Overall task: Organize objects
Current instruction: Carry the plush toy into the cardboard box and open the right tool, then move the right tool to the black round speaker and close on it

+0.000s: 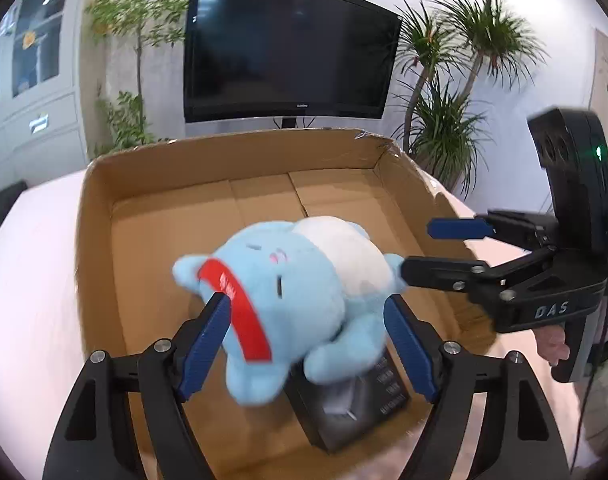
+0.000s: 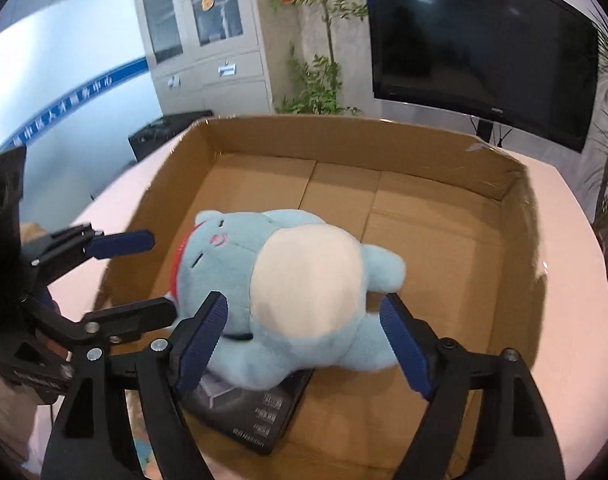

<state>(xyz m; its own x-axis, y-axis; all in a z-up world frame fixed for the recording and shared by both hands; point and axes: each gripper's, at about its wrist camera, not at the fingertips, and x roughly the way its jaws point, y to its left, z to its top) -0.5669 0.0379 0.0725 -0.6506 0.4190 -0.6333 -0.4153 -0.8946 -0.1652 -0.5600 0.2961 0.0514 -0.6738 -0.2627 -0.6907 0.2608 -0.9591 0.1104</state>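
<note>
A light-blue plush toy (image 1: 304, 276) with a white belly and a red band lies in an open cardboard box (image 1: 232, 152), partly on a black carton (image 1: 355, 404). My left gripper (image 1: 307, 310) stands open, its blue pads on either side of the plush's lower body without squeezing it. My right gripper (image 1: 417, 249) reaches in from the right, open, its tips at the plush's far side. In the right wrist view the plush (image 2: 304, 272) lies between my right gripper's (image 2: 304, 312) spread pads, over the black carton (image 2: 260, 412). The left gripper (image 2: 162, 274) is open at the box's (image 2: 343, 136) left wall.
The box sits on a pale pink table (image 1: 36, 300). Behind it stand a dark TV screen (image 1: 288, 44), potted plants (image 1: 447, 92) on both sides and a grey cabinet (image 2: 208, 40). A hand (image 1: 551, 344) shows under the right gripper's body. The far half of the box floor is bare.
</note>
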